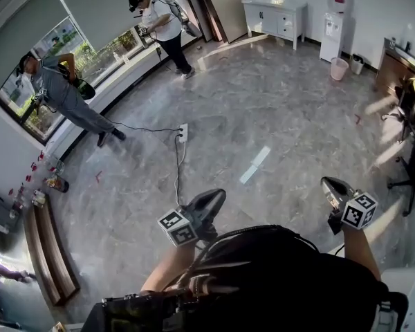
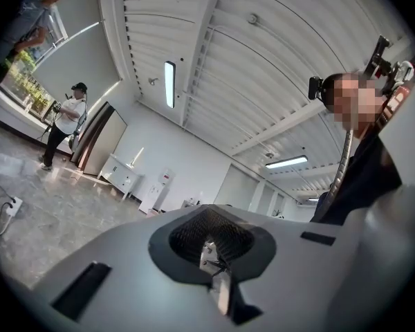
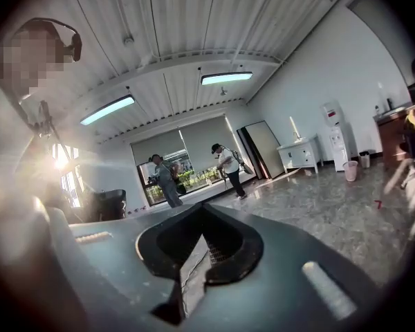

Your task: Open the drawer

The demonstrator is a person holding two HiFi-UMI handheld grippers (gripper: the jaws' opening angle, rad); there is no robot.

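The drawer to open is most likely one in the low white cabinet with small drawer fronts (image 1: pixel 273 16), which stands against the far wall, well apart from the person across the grey marbled floor (image 1: pixel 277 109); nothing is near it yet. The white power strip (image 1: pixel 183 131) and its thin black cable (image 1: pixel 177 163) lie on the floor ahead on the left and could catch a foot on the way over; closed jaws would only knock against a handle, not take it. The black left gripper (image 1: pixel 209 203) and black right gripper (image 1: pixel 335 187) are held out ahead of the torso, roughly level; each has its jaws pressed together on nothing.
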